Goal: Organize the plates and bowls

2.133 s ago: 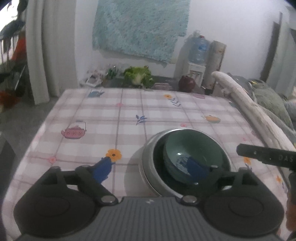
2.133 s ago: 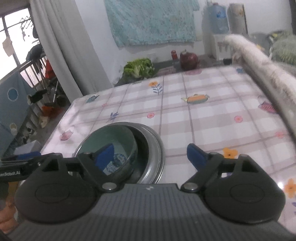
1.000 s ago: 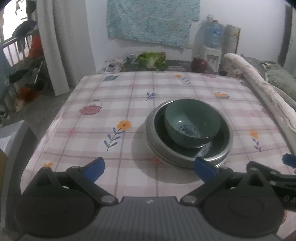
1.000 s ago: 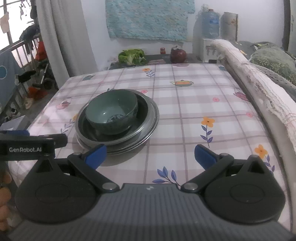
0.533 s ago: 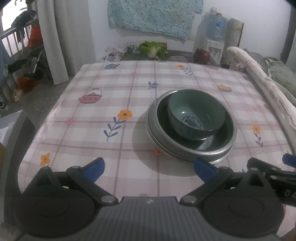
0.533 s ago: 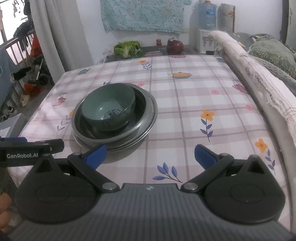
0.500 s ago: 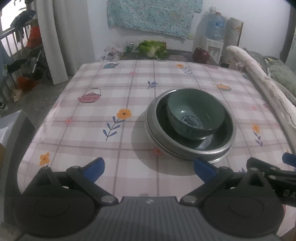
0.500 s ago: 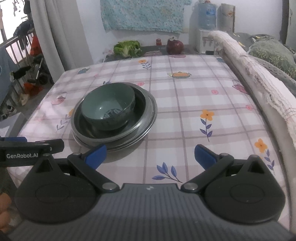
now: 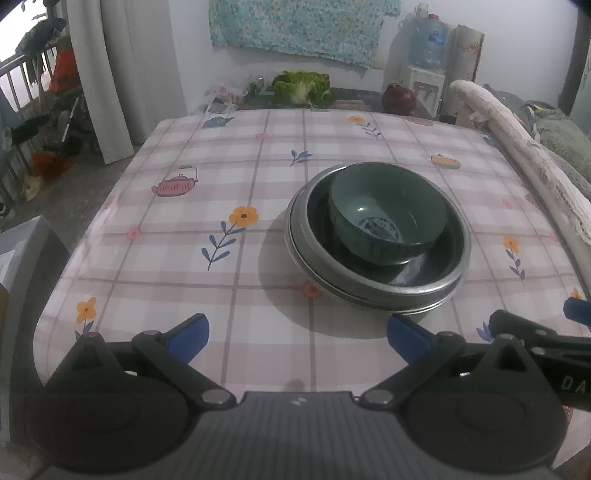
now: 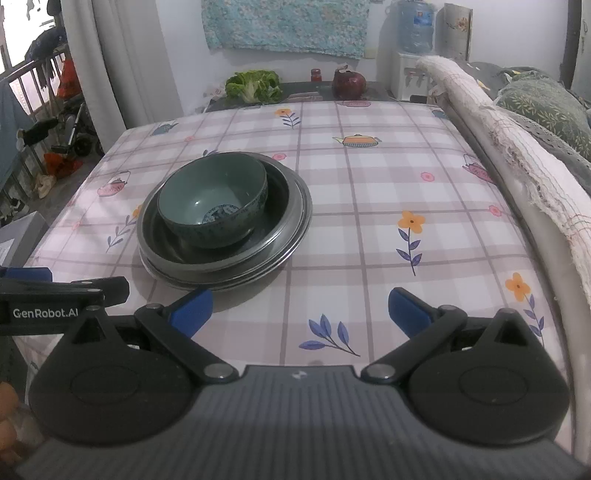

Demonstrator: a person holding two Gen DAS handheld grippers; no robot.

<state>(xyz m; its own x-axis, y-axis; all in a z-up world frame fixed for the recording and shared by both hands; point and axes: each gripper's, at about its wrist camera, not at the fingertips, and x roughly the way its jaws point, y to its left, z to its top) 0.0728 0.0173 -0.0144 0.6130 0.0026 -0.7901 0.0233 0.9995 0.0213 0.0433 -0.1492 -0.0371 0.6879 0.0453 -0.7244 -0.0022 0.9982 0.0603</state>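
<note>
Only partly visible, plate stack (image 9: 373,291) beneath bowl (image 9: 388,218).

Only two bits of writing to read. "GenRobot.AI" in white letters on the black side of the left gripper (image 10: 26,275), at the left edge of the right wrist view. White letters "DA" on the dark body of the right gripper (image 9: 577,310), at the right edge of the left wrist view, cut off there, so perhaps part of a longer word. A label on the water bottle (image 10: 416,23) far back, too small to read.
</note>
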